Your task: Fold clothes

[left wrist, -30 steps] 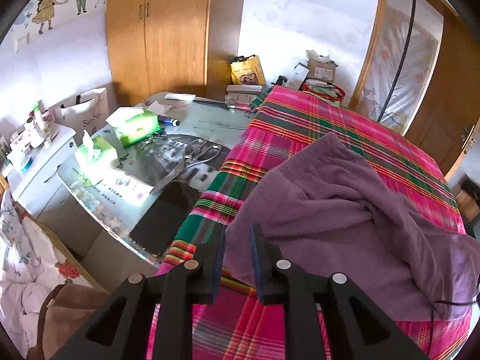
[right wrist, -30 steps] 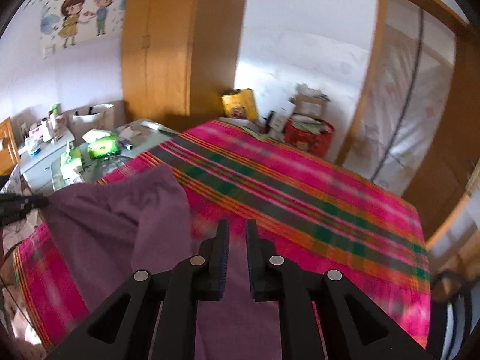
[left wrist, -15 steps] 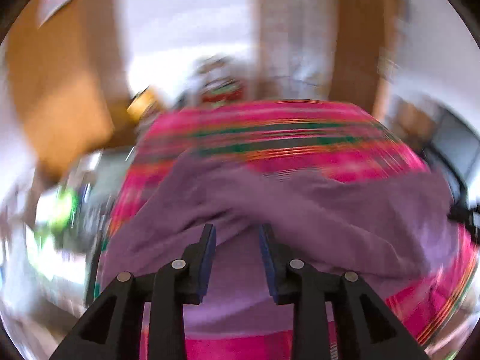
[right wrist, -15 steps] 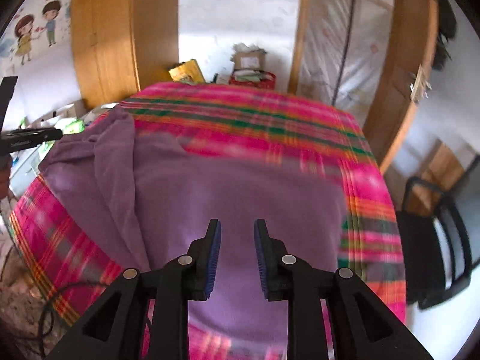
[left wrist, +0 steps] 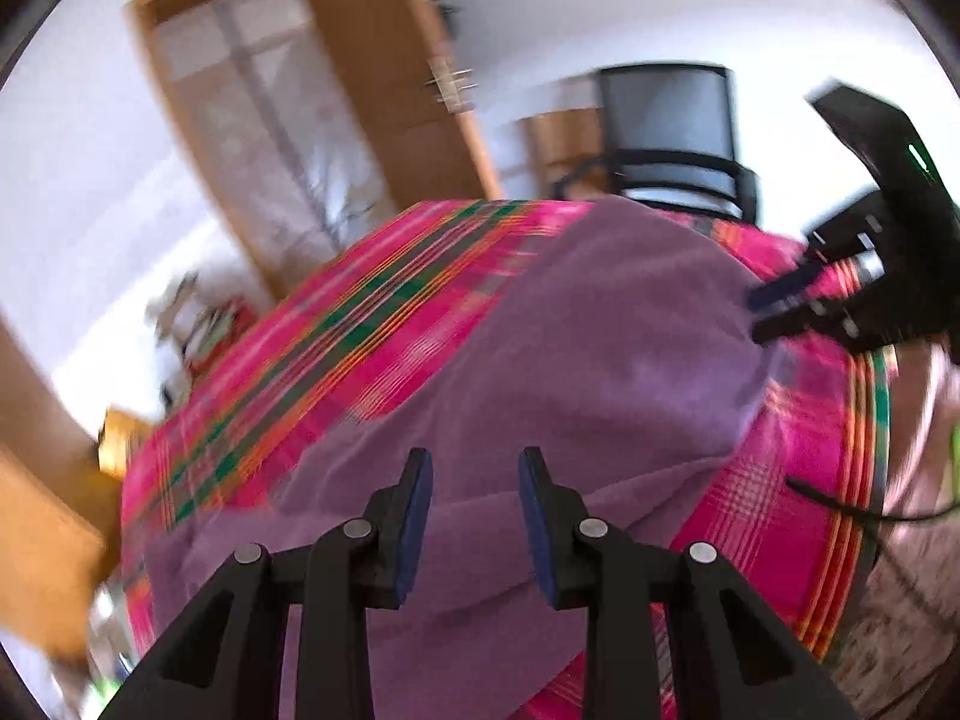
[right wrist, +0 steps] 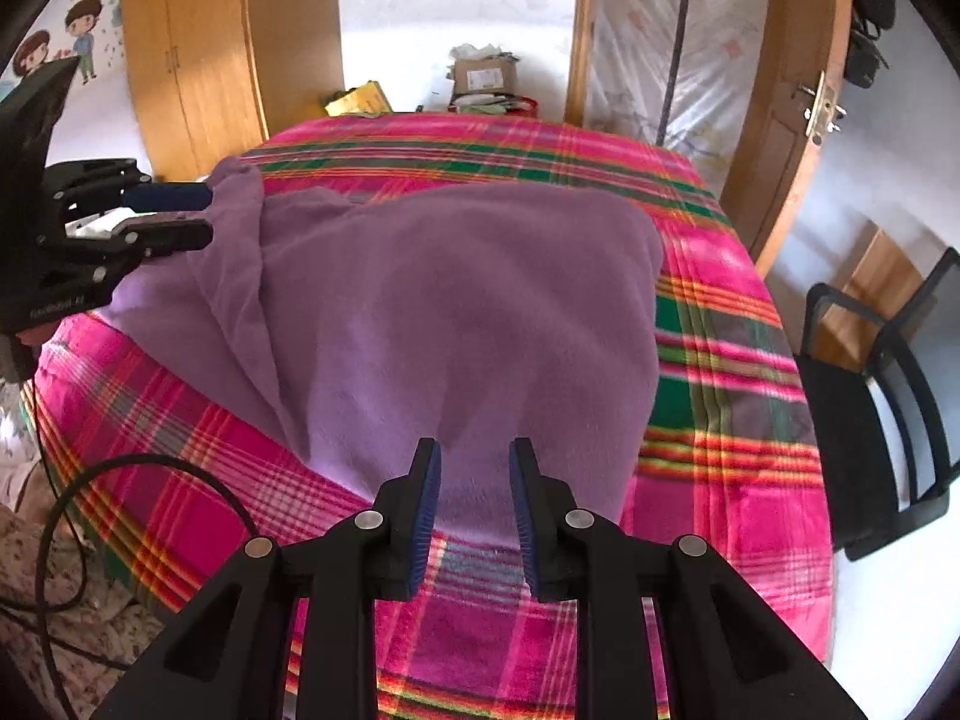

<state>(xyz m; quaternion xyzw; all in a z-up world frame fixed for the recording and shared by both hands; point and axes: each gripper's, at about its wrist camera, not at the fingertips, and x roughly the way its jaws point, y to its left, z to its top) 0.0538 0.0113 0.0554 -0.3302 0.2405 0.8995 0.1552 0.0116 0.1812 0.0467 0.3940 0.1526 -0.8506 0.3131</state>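
- A purple garment [right wrist: 456,312] is lying spread over a bed covered by a pink plaid sheet [right wrist: 732,396] with green and orange stripes; its near hem is sitting close to the bed's front edge, and a long fold is running down its left side.
- The right gripper [right wrist: 474,480] is hovering over the garment's near hem with its blue-padded fingers [right wrist: 427,498] standing apart; its jaws have just been opening, and nothing is pinched between them.
- The left gripper [left wrist: 474,498] is hanging over the garment's [left wrist: 576,360] opposite side, fingers [left wrist: 414,510] parted and released; its jaws have likewise just been opening, with only loose cloth lying below the gap.
- In the right wrist view the left gripper [right wrist: 180,216] is showing at the left edge, its tips just at the garment's upper left corner; whether they are touching the cloth is unclear.
- Small pale lettering on that gripper's body is too blurred to read.
- A cardboard box [right wrist: 483,78] with a white label, unreadable, is standing beyond the bed's far end beside a yellow bag [right wrist: 360,101].
- A cartoon wall sticker [right wrist: 54,54] of two children is showing beside the wooden wardrobe [right wrist: 198,54].
- A black chair [right wrist: 888,396] is standing to the right of the bed.
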